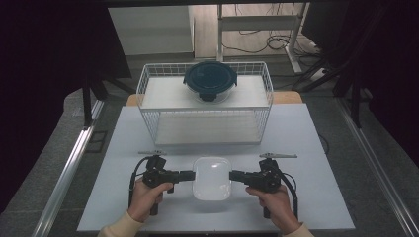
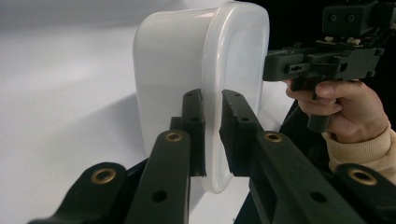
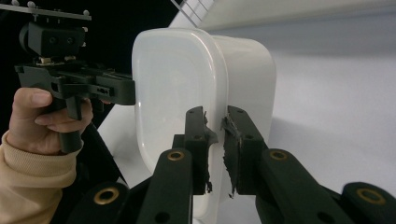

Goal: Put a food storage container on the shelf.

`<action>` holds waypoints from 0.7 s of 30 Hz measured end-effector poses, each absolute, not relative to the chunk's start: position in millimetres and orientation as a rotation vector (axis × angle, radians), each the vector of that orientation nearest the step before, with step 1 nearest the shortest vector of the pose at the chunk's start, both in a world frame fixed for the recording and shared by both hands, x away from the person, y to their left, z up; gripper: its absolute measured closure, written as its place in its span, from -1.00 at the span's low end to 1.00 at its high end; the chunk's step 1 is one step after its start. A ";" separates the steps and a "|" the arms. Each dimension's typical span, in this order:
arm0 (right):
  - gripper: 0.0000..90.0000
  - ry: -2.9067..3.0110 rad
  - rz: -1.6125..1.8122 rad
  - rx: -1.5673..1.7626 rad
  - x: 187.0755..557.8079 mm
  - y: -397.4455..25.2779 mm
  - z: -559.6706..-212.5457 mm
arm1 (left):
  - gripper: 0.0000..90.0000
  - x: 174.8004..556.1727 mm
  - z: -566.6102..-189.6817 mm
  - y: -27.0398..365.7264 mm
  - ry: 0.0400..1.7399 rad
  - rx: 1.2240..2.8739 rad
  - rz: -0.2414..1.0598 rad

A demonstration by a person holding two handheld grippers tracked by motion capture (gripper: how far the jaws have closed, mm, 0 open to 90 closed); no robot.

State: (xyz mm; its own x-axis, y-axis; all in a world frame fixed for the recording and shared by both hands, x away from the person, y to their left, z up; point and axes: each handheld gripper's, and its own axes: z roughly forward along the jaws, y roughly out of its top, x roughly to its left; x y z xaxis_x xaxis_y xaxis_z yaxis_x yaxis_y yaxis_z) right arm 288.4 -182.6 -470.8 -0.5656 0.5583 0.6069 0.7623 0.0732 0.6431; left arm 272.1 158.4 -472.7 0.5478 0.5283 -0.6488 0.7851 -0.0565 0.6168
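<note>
I see a white container, rounded-rectangular, of smooth, glossy, slightly translucent plastic, with a projecting lip around its lid edge. It sits on the matte pale table, near the front edge, between my two grippers. My left gripper is clamped on the container's left rim; in the left gripper view its black jaws stand nearly together with the thin lip pinched between them. My right gripper is clamped likewise on the right rim; its jaw pads look frayed. Behind the container stands a white wire basket. Inside it rests a round clear container with a dark blue lid.
</note>
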 end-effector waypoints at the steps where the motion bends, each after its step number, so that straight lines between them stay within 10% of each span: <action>1: 0.76 -2.149 -1.507 -1.335 287.8 -182.7 -468.2 | 0.79 270.8 -469.9 158.0 1.100 1.720 -0.290; 21: 0.76 -2.240 -1.600 -1.253 281.2 -180.7 -438.5 | 0.79 263.3 -445.1 160.4 1.031 1.721 -0.209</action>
State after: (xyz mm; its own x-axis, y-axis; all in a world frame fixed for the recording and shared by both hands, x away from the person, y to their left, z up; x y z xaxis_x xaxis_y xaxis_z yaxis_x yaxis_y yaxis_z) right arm 281.2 -180.7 -438.5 -0.6508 0.5499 0.5236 0.6737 0.1001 0.7322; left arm 263.3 160.4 -445.1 0.6107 0.5309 -0.5875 0.7178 -0.0578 0.6939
